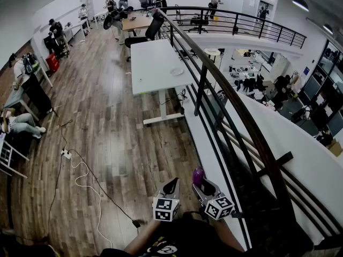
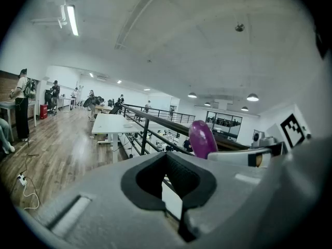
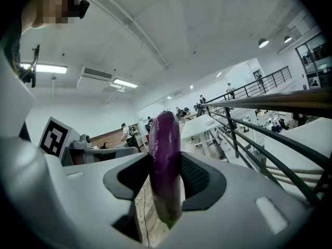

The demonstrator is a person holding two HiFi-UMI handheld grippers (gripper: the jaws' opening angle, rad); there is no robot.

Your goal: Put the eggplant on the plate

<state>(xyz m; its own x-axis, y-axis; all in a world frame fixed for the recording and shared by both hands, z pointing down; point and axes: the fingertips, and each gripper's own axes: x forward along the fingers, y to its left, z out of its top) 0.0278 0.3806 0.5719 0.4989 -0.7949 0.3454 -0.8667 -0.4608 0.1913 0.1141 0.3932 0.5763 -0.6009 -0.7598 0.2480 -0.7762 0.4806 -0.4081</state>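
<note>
1. Right gripper (image 3: pixel 167 158): the jaws stand part-way apart and are clamped on the eggplant (image 3: pixel 165 165). A black pad presses each side of it.
2. The eggplant is purple and glossy and stands roughly upright in the grip. Its rounded end rises above the jaws and its lower end sticks out beneath them. From the head view only the purple tip shows, just past the fingertips.
3. Left gripper (image 2: pixel 167 160): the jaws are together with nothing between them.
4. The left gripper is held just beside the right one, on its left. The two marker cubes are near each other, and I can't tell whether they touch.
5. Both tools are up in the air over the wooden floor (image 1: pixel 107 133), close beside the dark railing (image 1: pixel 230 92).
6. A white table (image 1: pixel 153 63) stands well ahead, alongside the railing. On it lies a pale round disc that looks like the plate (image 1: pixel 177 72), though it is too small to be sure.
7. The eggplant is well apart from that table.
8. A white cable (image 1: pixel 80 175) trails across the floor to the left. Several people are at desks at the far end of the room.
</note>
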